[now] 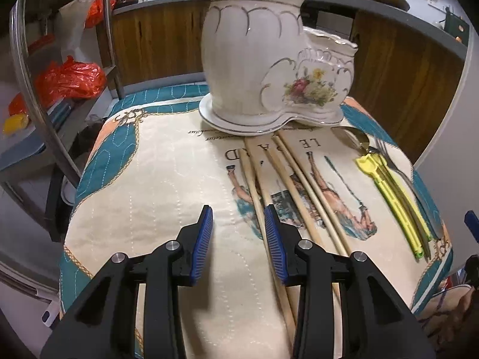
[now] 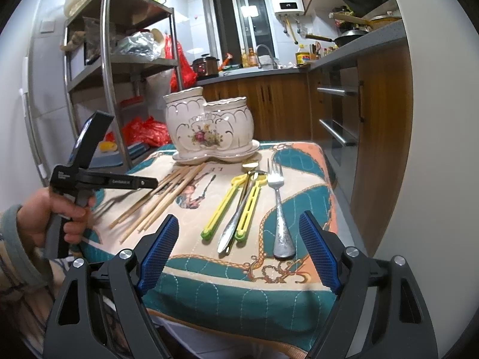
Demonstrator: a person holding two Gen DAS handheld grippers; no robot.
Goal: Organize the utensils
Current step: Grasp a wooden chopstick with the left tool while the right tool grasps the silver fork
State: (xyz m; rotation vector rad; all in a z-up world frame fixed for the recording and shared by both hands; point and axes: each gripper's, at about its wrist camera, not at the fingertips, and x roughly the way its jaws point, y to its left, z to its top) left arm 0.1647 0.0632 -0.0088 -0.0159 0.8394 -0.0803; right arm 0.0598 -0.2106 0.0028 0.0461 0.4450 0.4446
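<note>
On the quilted cloth (image 2: 299, 155) lay a bundle of wooden chopsticks (image 2: 167, 193) at the left; at least 5 showed in the right wrist view, though the exact count could not be told because they overlapped. To their right lay 2 yellow plastic utensils with green ends (image 2: 223, 205), with 1 slim silver utensil (image 2: 236, 220) between them, its gold-coloured head near the far end. Farthest right lay 1 silver fork (image 2: 278, 206), tines pointing away. Behind them all, at the far edge, stood 1 white ceramic holder (image 2: 209, 122) with 2 cups and a flower print, on its own saucer base.

The left gripper (image 1: 238, 236) hovered low over the near ends of the chopsticks, its blue pads parted by a moderate gap, with nothing between them; its right finger (image 1: 275, 245) sat over 1 stick, contact uncertain. The right gripper (image 2: 239, 251) hung at the near edge of the cloth, spread wide and empty, with the fork and yellow utensils beyond it.
</note>
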